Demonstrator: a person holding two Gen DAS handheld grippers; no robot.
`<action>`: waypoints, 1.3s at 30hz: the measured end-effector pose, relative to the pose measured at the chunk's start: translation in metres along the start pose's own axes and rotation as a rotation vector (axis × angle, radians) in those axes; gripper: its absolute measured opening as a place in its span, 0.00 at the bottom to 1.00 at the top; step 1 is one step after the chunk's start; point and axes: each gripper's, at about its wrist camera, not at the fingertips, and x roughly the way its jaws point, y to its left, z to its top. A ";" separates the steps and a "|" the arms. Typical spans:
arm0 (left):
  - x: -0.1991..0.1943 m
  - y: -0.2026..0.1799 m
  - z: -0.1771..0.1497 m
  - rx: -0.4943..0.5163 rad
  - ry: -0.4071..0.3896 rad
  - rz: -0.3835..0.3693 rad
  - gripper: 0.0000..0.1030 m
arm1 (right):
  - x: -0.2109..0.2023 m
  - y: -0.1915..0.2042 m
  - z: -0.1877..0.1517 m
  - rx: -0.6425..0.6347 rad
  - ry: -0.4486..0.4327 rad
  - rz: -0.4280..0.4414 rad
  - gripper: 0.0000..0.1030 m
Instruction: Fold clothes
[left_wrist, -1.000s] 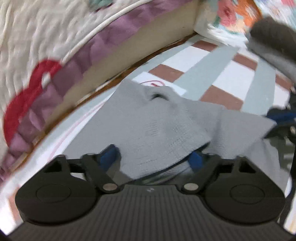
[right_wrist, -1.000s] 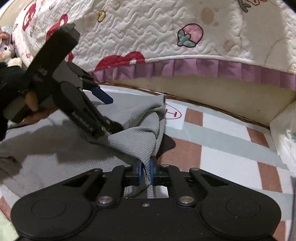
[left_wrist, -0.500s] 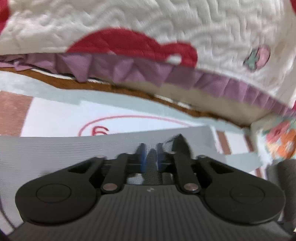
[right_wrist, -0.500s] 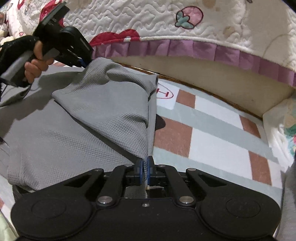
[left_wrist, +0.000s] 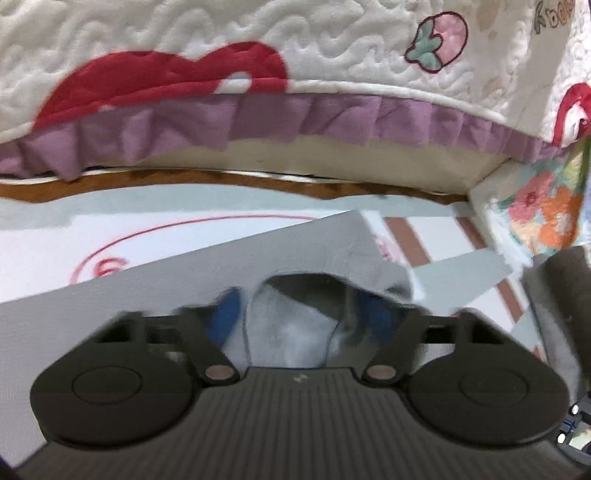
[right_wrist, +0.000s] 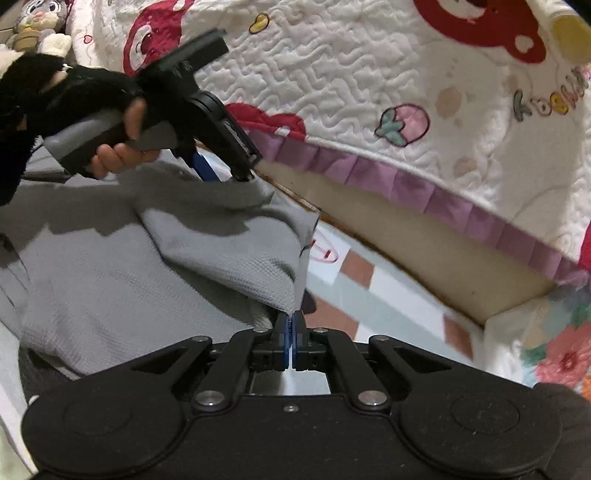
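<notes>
A grey waffle-knit garment (right_wrist: 110, 280) lies on the floor mat, its right part folded over onto itself. My right gripper (right_wrist: 293, 325) is shut on the near corner of that folded flap, low over the mat. In the right wrist view, a hand in a black sleeve holds my left gripper (right_wrist: 225, 173), tips down at the flap's far corner. The left wrist view shows the left gripper (left_wrist: 301, 317) open, with blue pads (left_wrist: 225, 317) spread apart. A loose bump of the grey garment (left_wrist: 184, 280) lies between them.
A bed with a white quilt (right_wrist: 369, 92) and purple ruffle (left_wrist: 332, 122) stands just beyond the garment. The checked mat (right_wrist: 369, 295) stretches to the right. A floral fabric (left_wrist: 543, 218) lies at the right. A plush toy (right_wrist: 37, 26) sits on the bed at the top left.
My left gripper, shut on the garment's far corner half a second ago, now stands open with the cloth resting loose. The right gripper stays shut on the near corner, shifted slightly.
</notes>
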 end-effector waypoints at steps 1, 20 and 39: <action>-0.001 0.003 0.001 -0.012 -0.004 0.006 0.02 | 0.001 -0.002 0.000 -0.001 0.010 -0.011 0.01; -0.100 0.026 -0.011 -0.019 -0.040 0.135 0.46 | 0.017 -0.024 -0.024 0.071 0.223 0.052 0.01; -0.262 0.101 -0.199 -0.156 0.055 0.662 0.61 | 0.003 -0.067 -0.085 1.131 0.301 0.260 0.46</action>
